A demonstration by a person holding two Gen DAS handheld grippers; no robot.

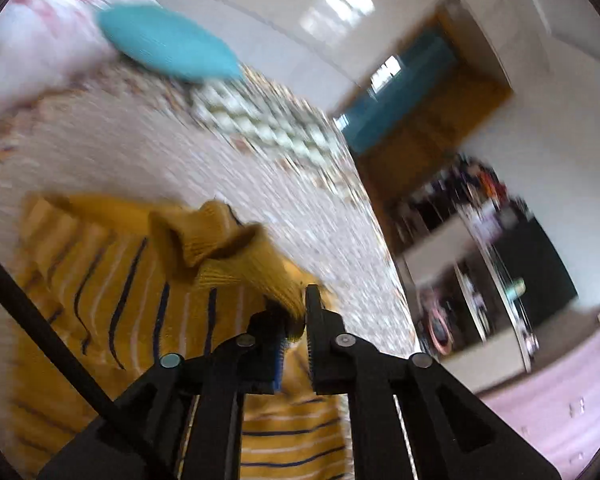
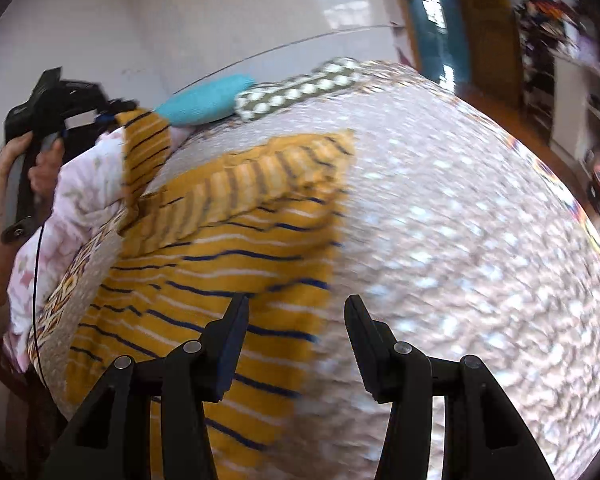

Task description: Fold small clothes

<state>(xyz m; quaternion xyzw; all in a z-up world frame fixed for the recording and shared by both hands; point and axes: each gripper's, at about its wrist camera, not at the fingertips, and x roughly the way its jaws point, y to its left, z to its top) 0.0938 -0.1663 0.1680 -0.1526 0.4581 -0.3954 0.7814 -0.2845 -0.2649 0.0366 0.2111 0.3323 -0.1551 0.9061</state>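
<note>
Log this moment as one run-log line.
left gripper: shut on sweater sleeve, lifted | right gripper: open, above sweater edge | sweater: flat on bedspread | fold: unfinished

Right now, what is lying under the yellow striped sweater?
The yellow striped sweater lies on the patterned bedspread, which shows all around it. The left gripper lifts one sleeve. Whatever lies directly beneath the sweater's body is covered.

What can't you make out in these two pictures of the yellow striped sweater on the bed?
- Sweater: lower hem cut off by the right wrist view's bottom edge, behind the right gripper.
- Grasped sweater part: left gripper covers it, left wrist view.
- Shelf items: motion blur.
</note>
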